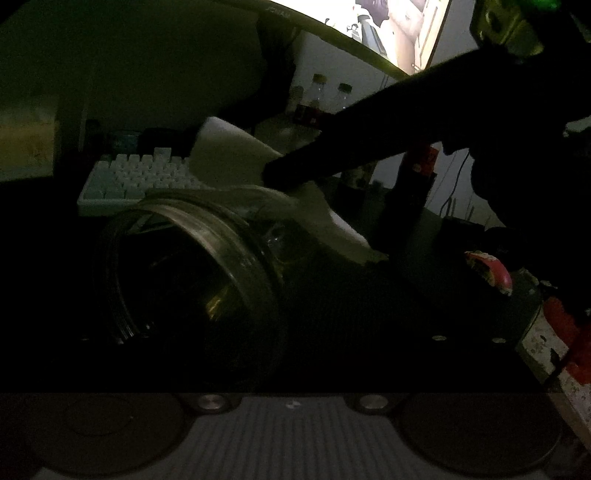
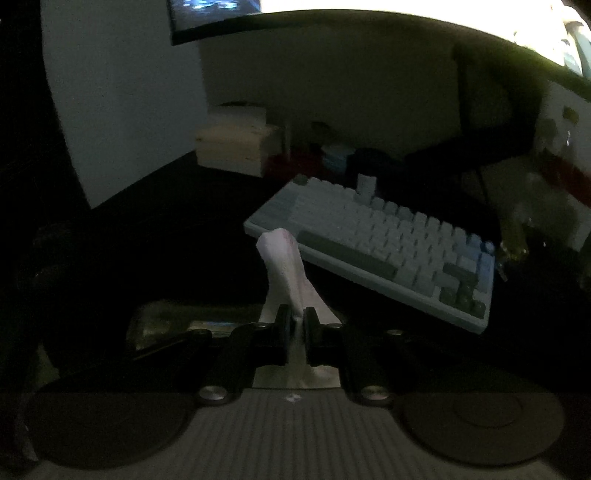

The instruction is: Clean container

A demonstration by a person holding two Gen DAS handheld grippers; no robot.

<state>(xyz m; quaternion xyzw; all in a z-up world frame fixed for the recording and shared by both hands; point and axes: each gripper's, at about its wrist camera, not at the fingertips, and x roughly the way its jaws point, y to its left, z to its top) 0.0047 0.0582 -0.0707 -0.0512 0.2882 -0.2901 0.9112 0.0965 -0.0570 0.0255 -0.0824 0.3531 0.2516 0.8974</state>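
Note:
In the left wrist view a clear glass jar (image 1: 192, 273) lies tilted close in front of the camera, its threaded mouth facing left. It seems held by my left gripper, whose fingers are lost in the dark. My right gripper (image 1: 280, 177) reaches in from the upper right, shut on a white tissue (image 1: 236, 158) just above the jar's rim. In the right wrist view my right gripper (image 2: 295, 321) is shut on the tissue (image 2: 282, 258), which sticks up between the pads.
A white keyboard (image 2: 388, 240) lies on the dark desk, also in the left wrist view (image 1: 136, 177). A lit monitor (image 1: 388, 29) stands behind. Bottles (image 1: 317, 99) stand at the back. A cardboard box (image 2: 236, 147) sits far left. Red and pink items (image 1: 491, 269) lie right.

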